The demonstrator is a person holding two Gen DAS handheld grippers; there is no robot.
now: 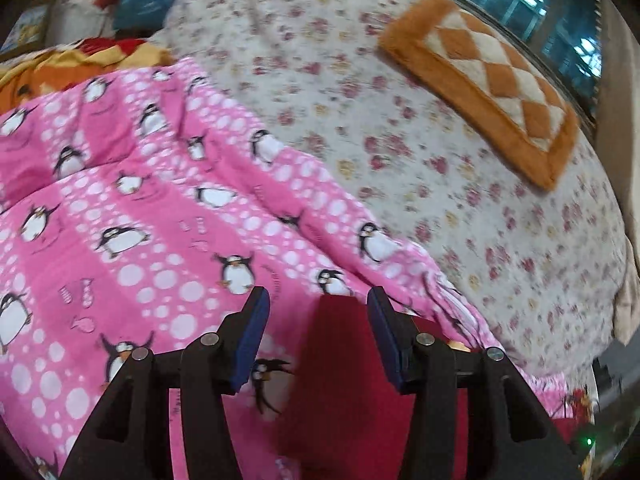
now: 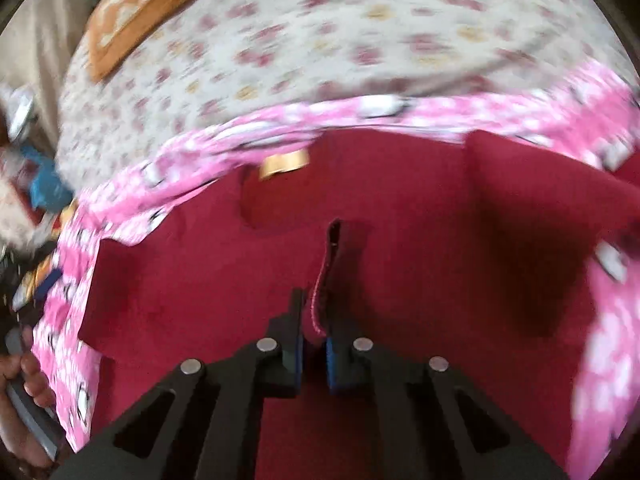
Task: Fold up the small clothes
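The small dark-red fleece garment point(image 2: 400, 240) fills the lower centre of the right wrist view, spread flat on a pink penguin-print blanket point(image 2: 72, 312), with a raised seam edged in pink stitching running up from the fingers. A tan label point(image 2: 284, 163) shows at its top edge. The right gripper point(image 2: 314, 340) is clamped on that seam, its blue pads pressing the fold between them. In the left wrist view the same red cloth point(image 1: 332, 380) lies at the bottom centre, and the left gripper point(image 1: 318, 320) stands part-way open above it, its pads clear of the fabric and nothing between them. The pink blanket point(image 1: 140, 220) covers the left half of that frame. Beyond it, a cream sheet with small red flowers point(image 1: 400, 140) spreads over the bed, and an orange-bordered plush mat with a diamond pattern point(image 1: 492, 80) lies at the upper right. A hand point(image 2: 24, 380) appears at the lower left edge of the right wrist view.
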